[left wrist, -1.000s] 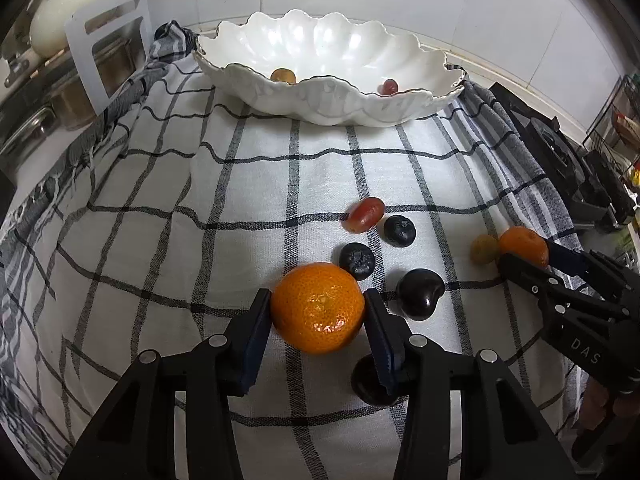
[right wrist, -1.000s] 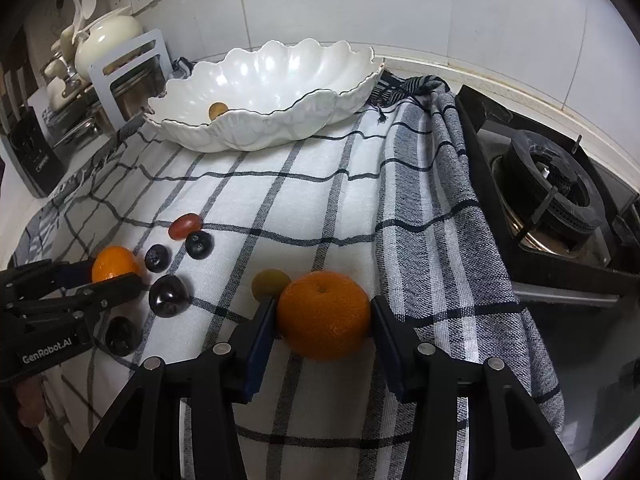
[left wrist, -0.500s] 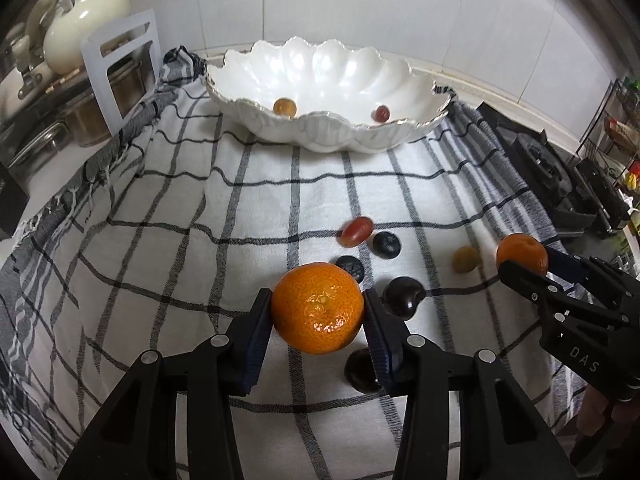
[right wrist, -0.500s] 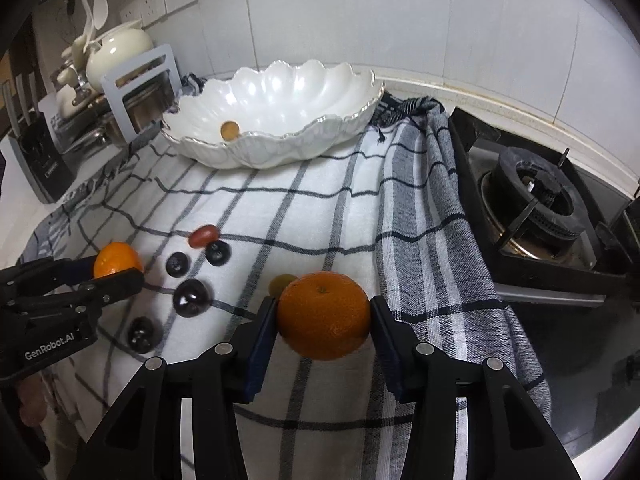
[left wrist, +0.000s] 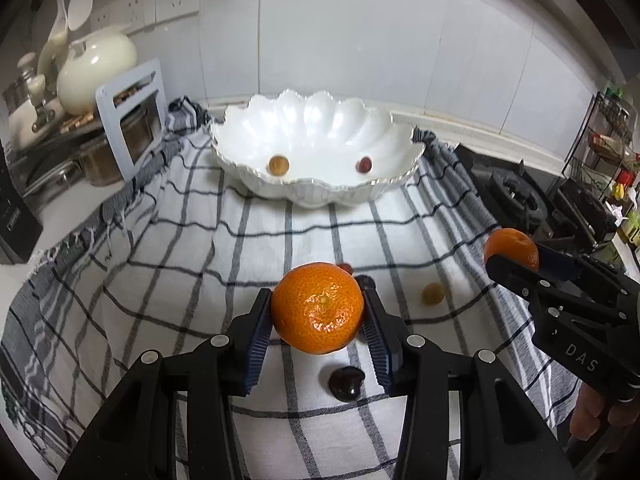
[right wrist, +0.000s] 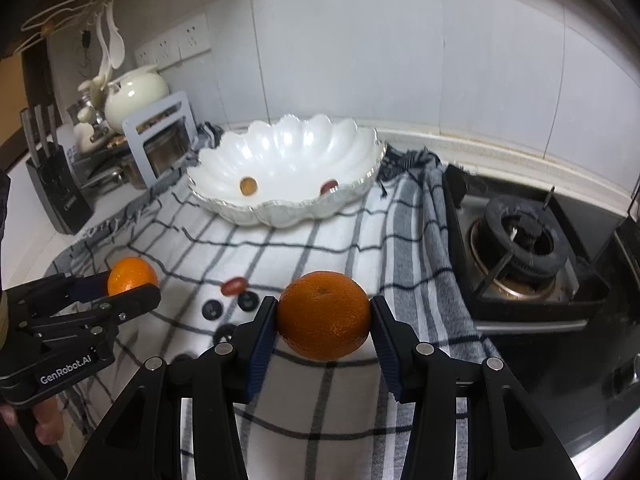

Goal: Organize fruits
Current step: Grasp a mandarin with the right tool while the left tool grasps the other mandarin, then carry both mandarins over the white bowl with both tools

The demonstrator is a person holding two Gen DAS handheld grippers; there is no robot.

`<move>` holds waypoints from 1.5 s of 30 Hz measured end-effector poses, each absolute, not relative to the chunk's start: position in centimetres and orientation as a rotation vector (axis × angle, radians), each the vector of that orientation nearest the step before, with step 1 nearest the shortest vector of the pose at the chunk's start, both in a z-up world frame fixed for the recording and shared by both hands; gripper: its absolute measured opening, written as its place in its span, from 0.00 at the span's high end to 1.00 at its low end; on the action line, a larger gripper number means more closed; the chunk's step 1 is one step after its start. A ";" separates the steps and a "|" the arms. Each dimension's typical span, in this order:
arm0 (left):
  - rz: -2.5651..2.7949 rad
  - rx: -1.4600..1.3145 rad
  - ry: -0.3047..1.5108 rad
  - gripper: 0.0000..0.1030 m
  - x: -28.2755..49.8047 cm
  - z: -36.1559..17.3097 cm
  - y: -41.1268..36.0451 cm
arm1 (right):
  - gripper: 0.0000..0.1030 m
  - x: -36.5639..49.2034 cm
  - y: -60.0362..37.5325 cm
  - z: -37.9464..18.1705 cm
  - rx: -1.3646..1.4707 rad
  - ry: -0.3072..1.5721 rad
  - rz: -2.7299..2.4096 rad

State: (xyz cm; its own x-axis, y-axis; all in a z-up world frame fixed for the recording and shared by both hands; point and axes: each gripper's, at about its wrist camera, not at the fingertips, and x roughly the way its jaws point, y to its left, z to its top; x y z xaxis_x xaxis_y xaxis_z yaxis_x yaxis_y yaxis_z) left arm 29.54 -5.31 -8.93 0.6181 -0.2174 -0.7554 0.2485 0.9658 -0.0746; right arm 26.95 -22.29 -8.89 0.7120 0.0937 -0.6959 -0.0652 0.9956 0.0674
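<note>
1. So far, the scalloped bowl at upper centre holds just two small fruits.
2. Left hand-held gripper clamps one mandarin; right hand-held gripper clamps another mandarin — both clear of the checked cloth.
3. Left to do — grapes and dark fruits lie mid-frame on the cloth.

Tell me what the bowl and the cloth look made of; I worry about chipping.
The bowl looks like glazed ceramic or porcelain: glossy white, scalloped, bright highlights, though a hard plastic can't be ruled out. The cloth looks like woven cotton: matte, checked, frayed fringe, soft folds.
</note>
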 end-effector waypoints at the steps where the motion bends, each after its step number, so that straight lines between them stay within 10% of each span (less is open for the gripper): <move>1: -0.268 0.038 0.854 0.57 29.5 -8.6 -5.3 | 0.54 26.9 -22.2 -8.6 0.036 0.766 0.088; 45: -0.245 0.106 0.613 0.57 38.8 -0.3 -6.3 | 0.54 38.0 -20.9 -0.5 0.027 0.584 0.134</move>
